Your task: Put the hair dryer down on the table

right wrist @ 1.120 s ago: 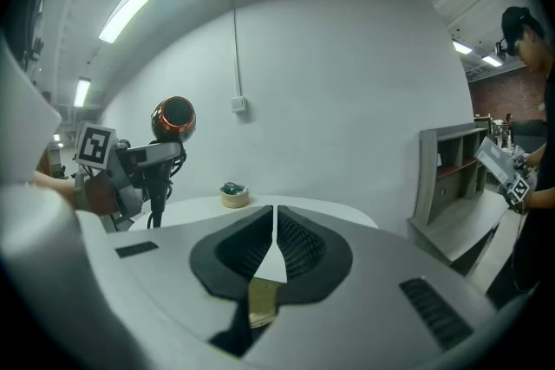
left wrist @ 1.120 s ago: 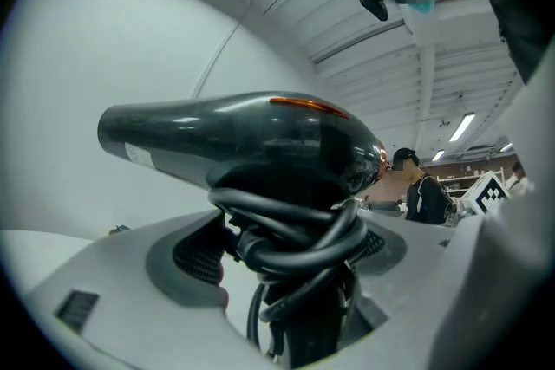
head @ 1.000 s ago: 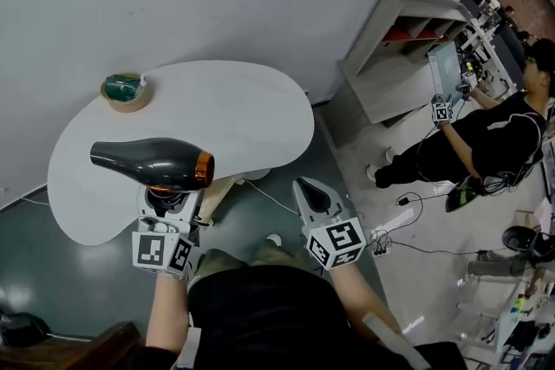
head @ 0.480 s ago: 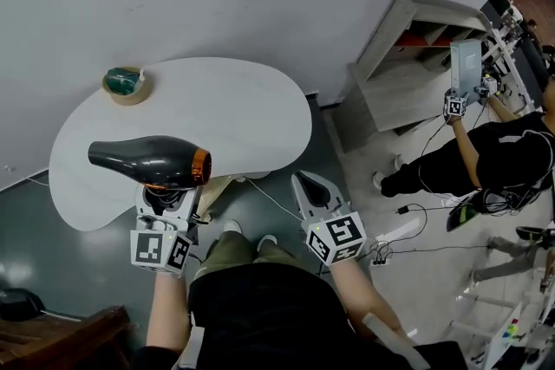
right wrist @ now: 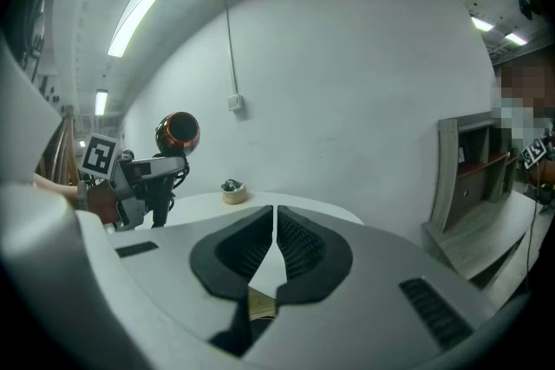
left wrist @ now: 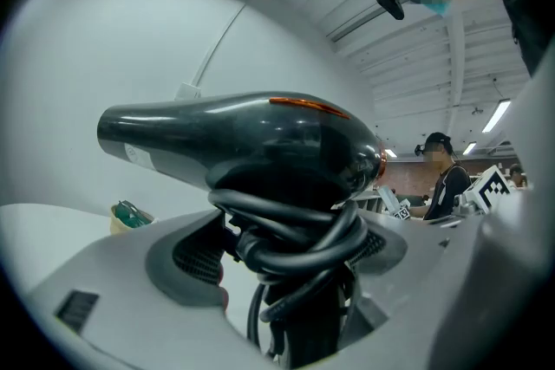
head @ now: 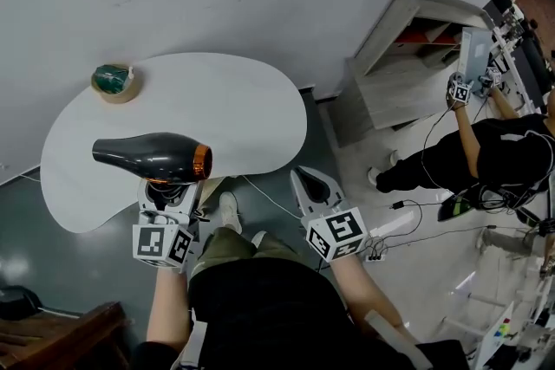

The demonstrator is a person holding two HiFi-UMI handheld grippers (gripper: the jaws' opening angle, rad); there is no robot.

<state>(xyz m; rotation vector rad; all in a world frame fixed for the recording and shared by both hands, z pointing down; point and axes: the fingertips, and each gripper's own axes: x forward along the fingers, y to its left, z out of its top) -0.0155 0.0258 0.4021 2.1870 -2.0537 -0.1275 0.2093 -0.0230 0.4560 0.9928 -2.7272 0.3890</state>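
Observation:
A black hair dryer (head: 156, 157) with an orange ring at its rear hangs above the near edge of the white table (head: 243, 113), nozzle pointing left. My left gripper (head: 170, 191) is shut on its handle, which has the black cord wound round it (left wrist: 295, 230). The dryer's body (left wrist: 251, 134) fills the left gripper view. My right gripper (head: 314, 191) hovers off the table's near right edge, jaws shut with nothing between them (right wrist: 274, 240). In the right gripper view the dryer (right wrist: 177, 133) shows at the left, rear ring facing the camera.
A small round bowl with green contents (head: 114, 82) sits at the table's far left. A white cable (head: 264, 195) runs over the floor below the table. A grey shelf unit (head: 408, 56) stands to the right, and a person in black (head: 494, 152) works beside it.
The view has shifted slightly; the dryer and left gripper stay in the same grip over the table's near edge. The person at the right has moved a little.

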